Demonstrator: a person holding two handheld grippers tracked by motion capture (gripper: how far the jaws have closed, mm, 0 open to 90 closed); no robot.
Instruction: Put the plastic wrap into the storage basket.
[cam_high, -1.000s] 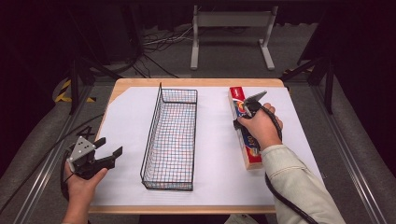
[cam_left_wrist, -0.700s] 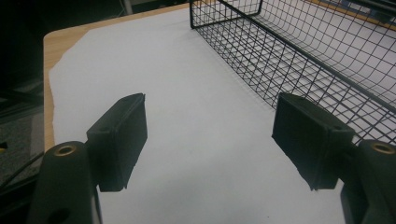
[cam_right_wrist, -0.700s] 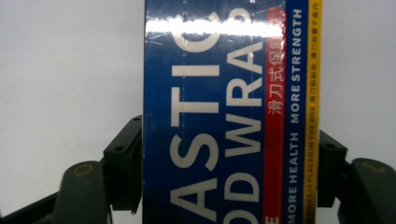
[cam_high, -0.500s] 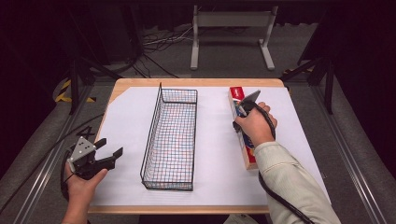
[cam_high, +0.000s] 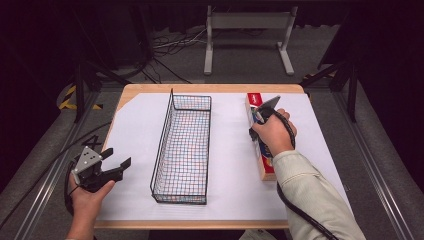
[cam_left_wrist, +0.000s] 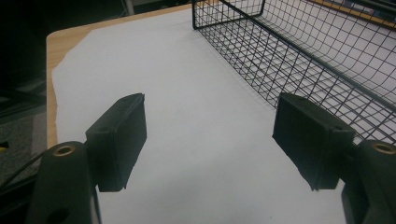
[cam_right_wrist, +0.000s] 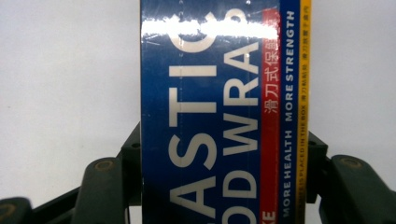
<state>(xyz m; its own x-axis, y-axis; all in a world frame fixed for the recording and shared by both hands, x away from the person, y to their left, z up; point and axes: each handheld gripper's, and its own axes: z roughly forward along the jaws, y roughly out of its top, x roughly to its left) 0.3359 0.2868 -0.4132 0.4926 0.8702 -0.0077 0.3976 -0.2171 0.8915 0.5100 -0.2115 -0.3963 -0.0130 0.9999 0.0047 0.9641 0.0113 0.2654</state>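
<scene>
Plastic-wrap box (cam_high: 261, 150) is lying lengthwise on the right side of the white sheet (cam_high: 227, 150), well apart from the wire basket (cam_high: 182, 145) standing at the middle; the right gripper (cam_high: 261, 114) is coming down on it near its far end, and its jaws, having just been closing, are now pressing on the two long sides with the box between them, as the right gripper view is showing with the blue printed top (cam_right_wrist: 210, 116) running up between the black pads. Judging by its look, the box is going to handle as a light, stiff carton; long and narrow, square in section, glossy and taped on top, so rather slick; the cardboard walls are likely giving a little under a hard squeeze. Taking hold across the narrow width is sensible; a grip nearer the middle of its length would be keeping it from tipping when lifted. The basket is a thin black wire mesh, oblong, open-topped, with a raised far wall; the table (cam_high: 150, 90) beneath is pale wood. The left gripper (cam_high: 117, 166) is hovering at the near left corner, jaws standing wide apart with nothing between them, its matte black pads (cam_left_wrist: 308, 137) blocky and rubber-like.
</scene>
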